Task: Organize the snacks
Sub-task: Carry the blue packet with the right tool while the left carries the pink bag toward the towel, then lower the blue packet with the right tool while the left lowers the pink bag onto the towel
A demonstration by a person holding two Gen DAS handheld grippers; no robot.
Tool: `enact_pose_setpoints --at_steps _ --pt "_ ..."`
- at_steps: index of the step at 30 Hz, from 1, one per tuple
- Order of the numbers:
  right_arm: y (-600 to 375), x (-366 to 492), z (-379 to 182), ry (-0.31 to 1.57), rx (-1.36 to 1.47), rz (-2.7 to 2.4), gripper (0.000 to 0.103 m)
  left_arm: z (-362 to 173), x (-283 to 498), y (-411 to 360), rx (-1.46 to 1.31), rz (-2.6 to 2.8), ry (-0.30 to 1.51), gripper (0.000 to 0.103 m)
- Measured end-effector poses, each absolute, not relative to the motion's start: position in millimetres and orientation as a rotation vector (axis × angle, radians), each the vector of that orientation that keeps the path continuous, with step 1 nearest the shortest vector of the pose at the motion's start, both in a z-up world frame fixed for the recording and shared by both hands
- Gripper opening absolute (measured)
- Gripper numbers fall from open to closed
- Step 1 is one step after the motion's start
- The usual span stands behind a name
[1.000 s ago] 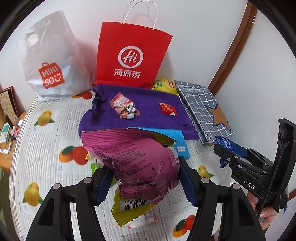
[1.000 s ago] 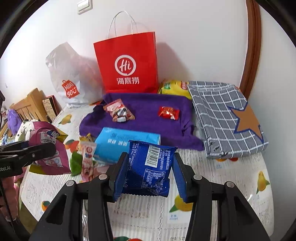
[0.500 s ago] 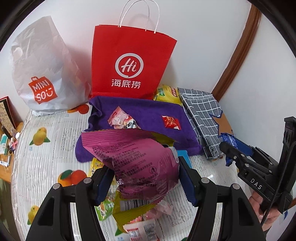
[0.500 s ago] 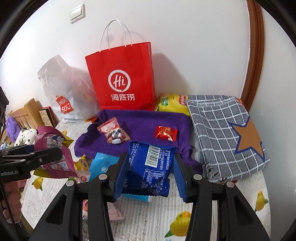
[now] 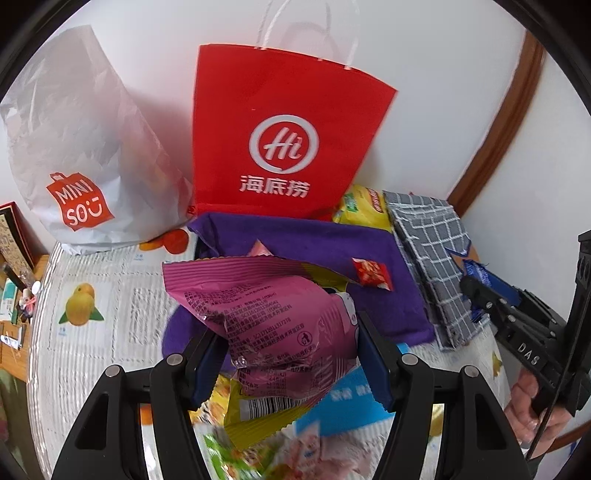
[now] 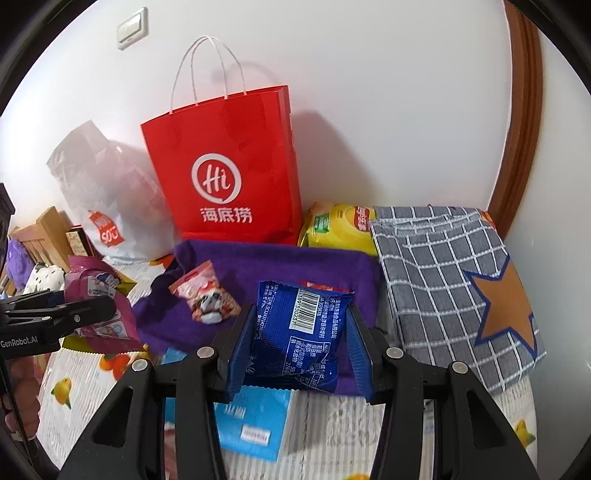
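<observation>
light switch (image 6: 132,28) | brown door frame (image 6: 519,122) (right) | wooden furniture (image 6: 44,230)

White wall (image 6: 388,92), brown wood trim (image 6: 517,129).

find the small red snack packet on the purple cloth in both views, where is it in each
Left wrist: the small red snack packet lies right of centre on the purple cloth, past the pink bag.
Right wrist: only its top edge shows, behind the blue packet.
Shared landmark: the red paper bag at the wall.
</observation>
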State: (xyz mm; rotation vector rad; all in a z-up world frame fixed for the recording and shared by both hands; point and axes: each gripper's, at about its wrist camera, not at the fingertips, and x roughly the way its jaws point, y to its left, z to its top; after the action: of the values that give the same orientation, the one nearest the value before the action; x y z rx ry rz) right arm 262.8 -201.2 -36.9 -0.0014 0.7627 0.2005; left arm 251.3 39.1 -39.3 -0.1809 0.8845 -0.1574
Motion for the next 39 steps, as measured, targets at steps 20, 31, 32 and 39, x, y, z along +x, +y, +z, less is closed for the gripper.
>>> enact_pose_setpoints --at_steps 20,31,32,39 --pt "-196 359 -95 0.863 0.025 0.223 0.048 -113 327 61 -0.208 -0.112 1.02 0.064" --pt "-198 371 -129 0.961 -0.025 0.253 0.048 -123 350 50 -0.232 -0.17 1.009 0.064" --pt "-197 372 -131 0.965 -0.028 0.258 0.048 -123 350 50 -0.233 -0.174 1.007 0.064" --pt "-185 375 -152 1.014 -0.064 0.281 0.048 -124 349 47 -0.195 -0.197 1.012 0.065"
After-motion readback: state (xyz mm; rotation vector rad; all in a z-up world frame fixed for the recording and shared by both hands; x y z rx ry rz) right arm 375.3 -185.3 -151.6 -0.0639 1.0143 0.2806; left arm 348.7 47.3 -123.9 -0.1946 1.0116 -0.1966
